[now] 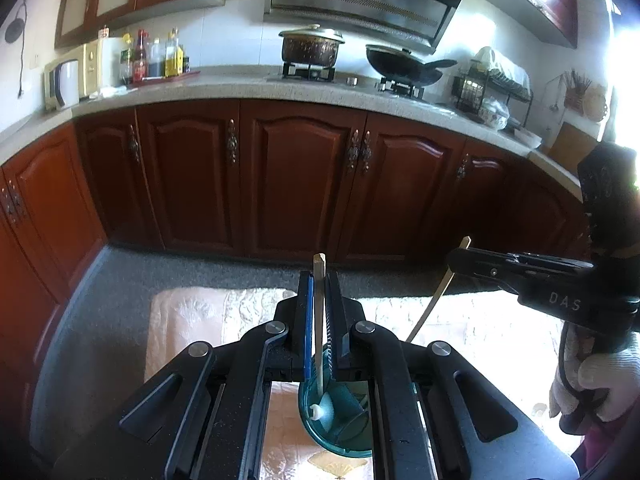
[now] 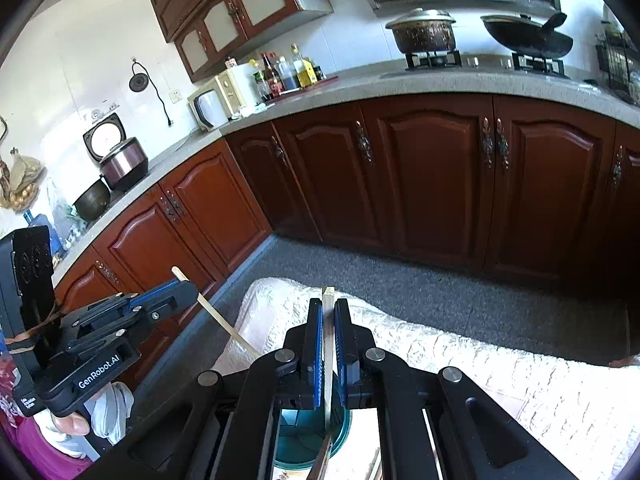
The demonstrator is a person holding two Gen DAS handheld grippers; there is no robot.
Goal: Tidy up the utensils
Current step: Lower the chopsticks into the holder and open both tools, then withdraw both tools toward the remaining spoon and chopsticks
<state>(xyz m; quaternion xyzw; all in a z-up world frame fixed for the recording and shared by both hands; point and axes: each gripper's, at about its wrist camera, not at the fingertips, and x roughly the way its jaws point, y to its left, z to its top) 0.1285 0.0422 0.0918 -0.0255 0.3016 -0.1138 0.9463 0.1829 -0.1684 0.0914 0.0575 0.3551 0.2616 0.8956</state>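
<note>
In the left wrist view my left gripper [image 1: 319, 276] is shut on a pale wooden chopstick [image 1: 319, 320] that stands upright. Its lower end reaches into a teal cup [image 1: 348, 432] directly below, beside a white-tipped item [image 1: 319, 411]. To the right, my right gripper [image 1: 456, 258] is shut on a second chopstick [image 1: 430, 308] that slants down toward the cup. In the right wrist view, the right gripper [image 2: 329, 304] clamps its chopstick [image 2: 328, 344] over the teal cup [image 2: 304, 440]. The left gripper [image 2: 191, 286] at the left grips its own slanted chopstick [image 2: 224, 324].
A white embroidered cloth [image 2: 460, 356] covers the table under the cup, with grey floor [image 1: 120, 280] beyond. Red-brown cabinets [image 1: 304, 176] and a counter with a pot [image 1: 310, 46], wok [image 1: 404, 64] and microwave [image 1: 72, 74] stand behind. A gloved hand [image 1: 608, 376] holds the right gripper.
</note>
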